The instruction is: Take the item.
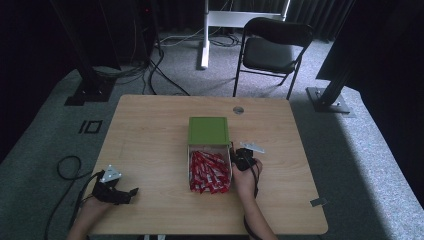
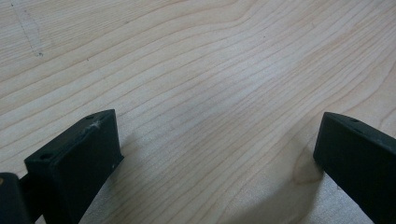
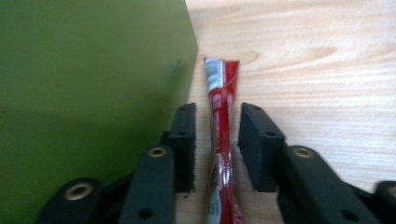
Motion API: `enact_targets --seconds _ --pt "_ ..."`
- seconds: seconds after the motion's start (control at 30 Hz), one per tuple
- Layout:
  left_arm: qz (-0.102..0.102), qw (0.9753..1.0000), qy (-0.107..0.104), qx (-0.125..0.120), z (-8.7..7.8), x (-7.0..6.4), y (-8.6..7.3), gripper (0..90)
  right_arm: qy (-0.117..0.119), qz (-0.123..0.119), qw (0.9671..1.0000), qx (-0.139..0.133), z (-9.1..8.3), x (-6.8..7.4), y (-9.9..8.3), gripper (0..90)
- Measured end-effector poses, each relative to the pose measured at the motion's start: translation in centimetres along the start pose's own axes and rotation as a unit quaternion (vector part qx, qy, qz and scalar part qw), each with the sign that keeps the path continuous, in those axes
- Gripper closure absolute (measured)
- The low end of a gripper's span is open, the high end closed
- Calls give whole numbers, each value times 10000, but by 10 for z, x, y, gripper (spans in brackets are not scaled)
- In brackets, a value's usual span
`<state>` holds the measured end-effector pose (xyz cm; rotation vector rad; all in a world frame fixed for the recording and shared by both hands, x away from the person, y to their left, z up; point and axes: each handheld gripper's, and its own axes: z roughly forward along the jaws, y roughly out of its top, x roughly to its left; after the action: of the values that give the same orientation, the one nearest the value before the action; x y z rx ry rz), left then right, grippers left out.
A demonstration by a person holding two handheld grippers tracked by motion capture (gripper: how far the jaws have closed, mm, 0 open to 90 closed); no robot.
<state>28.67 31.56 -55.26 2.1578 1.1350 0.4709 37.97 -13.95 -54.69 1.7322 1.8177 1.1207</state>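
A box with a green lid (image 1: 208,130) stands mid-table, and its open front half holds several red sachets (image 1: 210,172). My right gripper (image 1: 241,152) rests just right of that box. In the right gripper view its jaws (image 3: 218,116) straddle one red sachet (image 3: 223,84) that lies on the wood beside the green wall (image 3: 93,93). A small gap shows on each side of the sachet, so the gripper is open. My left gripper (image 1: 131,192) sits near the front left of the table, wide open (image 2: 215,140) over bare wood.
The wooden table (image 1: 150,130) has a round cable hole (image 1: 238,110) behind the box. A black folding chair (image 1: 272,47) stands beyond the far edge, with dark stands and cables on the floor around it.
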Motion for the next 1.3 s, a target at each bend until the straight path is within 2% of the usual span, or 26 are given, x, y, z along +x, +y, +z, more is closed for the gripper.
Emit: enact_targets --seconds 0.1,0.2,0.4,0.43,0.5,0.57,0.7,0.83,0.9,1.17,1.3 --pt "1 10000 0 5 0 0 0 14 82 -34 9999 -85 -8 -2 4 606" --pt "0 10000 0 7 0 0 0 14 133 -169 9996 -185 -19 -3 10 592" --pt "0 10000 -1 7 0 0 0 14 128 -328 9990 -292 -36 -12 17 565" --pt "-1 10000 -1 7 0 0 0 15 204 -389 9986 -304 -38 -14 18 539" --pt "1 10000 -1 7 0 0 0 14 200 -565 9977 -305 -42 -17 19 513" --pt "-1 10000 -1 7 0 0 0 14 313 -619 9970 -342 -45 -21 20 488" --pt "-1 10000 -1 6 0 0 0 15 310 -644 9967 -391 -51 -26 20 453" --pt "-1 10000 -1 6 0 0 0 14 309 -780 9958 -354 -56 -33 18 406" --pt "-2 10000 -1 5 0 0 0 14 228 -908 9951 -332 -59 -36 18 381" --pt "0 10000 -1 6 0 0 0 14 230 -873 9951 -396 -71 -53 15 310" --pt "0 10000 0 4 0 0 0 14 263 -1028 9938 -336 -75 -60 12 256"
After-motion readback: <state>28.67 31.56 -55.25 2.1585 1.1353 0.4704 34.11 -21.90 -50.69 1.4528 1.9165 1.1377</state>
